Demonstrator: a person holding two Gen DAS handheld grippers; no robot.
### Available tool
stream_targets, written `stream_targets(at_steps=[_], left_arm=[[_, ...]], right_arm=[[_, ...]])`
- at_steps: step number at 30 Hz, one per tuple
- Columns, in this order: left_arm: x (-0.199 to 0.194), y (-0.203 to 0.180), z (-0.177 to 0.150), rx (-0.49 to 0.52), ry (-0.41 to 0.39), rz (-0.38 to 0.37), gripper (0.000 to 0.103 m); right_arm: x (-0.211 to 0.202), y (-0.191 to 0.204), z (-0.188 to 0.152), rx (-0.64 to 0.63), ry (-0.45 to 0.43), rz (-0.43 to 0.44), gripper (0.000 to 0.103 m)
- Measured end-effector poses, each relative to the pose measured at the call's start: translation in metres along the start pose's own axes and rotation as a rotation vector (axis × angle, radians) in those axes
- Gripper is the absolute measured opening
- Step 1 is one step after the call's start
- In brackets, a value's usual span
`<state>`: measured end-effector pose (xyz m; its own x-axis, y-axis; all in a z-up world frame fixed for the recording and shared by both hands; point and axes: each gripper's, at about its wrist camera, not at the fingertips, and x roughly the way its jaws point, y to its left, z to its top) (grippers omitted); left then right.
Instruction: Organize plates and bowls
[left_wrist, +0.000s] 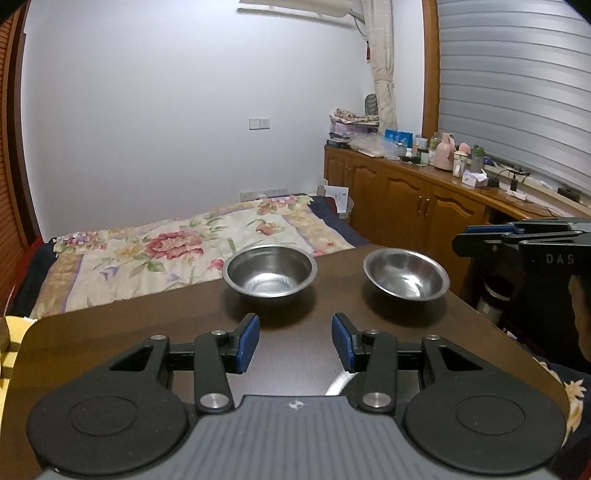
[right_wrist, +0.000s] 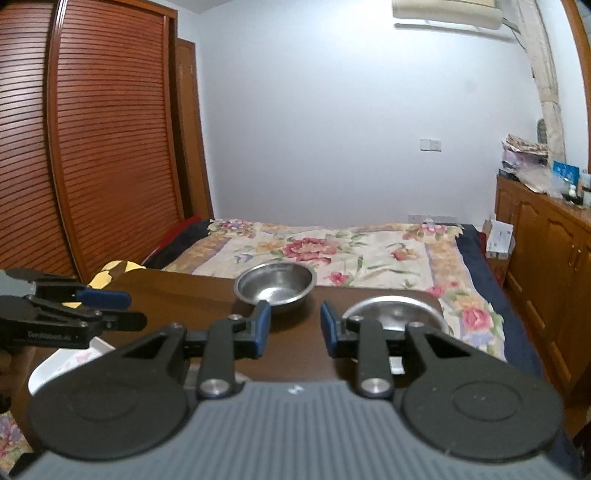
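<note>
Blue-padded fingers (left_wrist: 248, 341) of the left gripper (left_wrist: 295, 341) spread wide, level above a dark table (left_wrist: 147, 332), facing two upright steel bowls (left_wrist: 270, 270) (left_wrist: 406, 273). Right gripper (right_wrist: 293, 326), likewise wide, hovers near what seems a white plate (right_wrist: 70, 363).

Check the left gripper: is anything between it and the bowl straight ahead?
Nothing visible. The left gripper is open, and only bare table lies between its pads and the near bowl. The second bowl sits apart to the right, off that line.
</note>
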<state>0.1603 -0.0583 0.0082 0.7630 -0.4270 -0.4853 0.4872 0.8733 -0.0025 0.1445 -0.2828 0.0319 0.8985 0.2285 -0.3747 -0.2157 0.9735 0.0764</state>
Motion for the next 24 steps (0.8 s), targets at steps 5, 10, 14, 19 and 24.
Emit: stream_targets(at_steps=[5, 10, 14, 19, 24], left_arm=[[0.023, 0.007, 0.019, 0.001, 0.007, 0.011, 0.046], [0.049, 0.018, 0.032, -0.011, 0.03, 0.017, 0.046], [0.072, 0.026, 0.037, -0.012, 0.06, 0.025, 0.046], [0.101, 0.039, 0.04, -0.029, 0.097, 0.025, 0.046], [0.127, 0.049, 0.037, -0.046, 0.13, 0.02, 0.046]], right_arm=[[0.024, -0.007, 0.015, -0.028, 0.026, 0.018, 0.032], [0.054, -0.011, 0.025, -0.051, 0.065, 0.036, 0.032], [0.078, -0.011, 0.03, -0.058, 0.1, 0.052, 0.034], [0.111, -0.014, 0.03, -0.043, 0.147, 0.078, 0.045], [0.14, -0.012, 0.029, -0.044, 0.198, 0.094, 0.045]])
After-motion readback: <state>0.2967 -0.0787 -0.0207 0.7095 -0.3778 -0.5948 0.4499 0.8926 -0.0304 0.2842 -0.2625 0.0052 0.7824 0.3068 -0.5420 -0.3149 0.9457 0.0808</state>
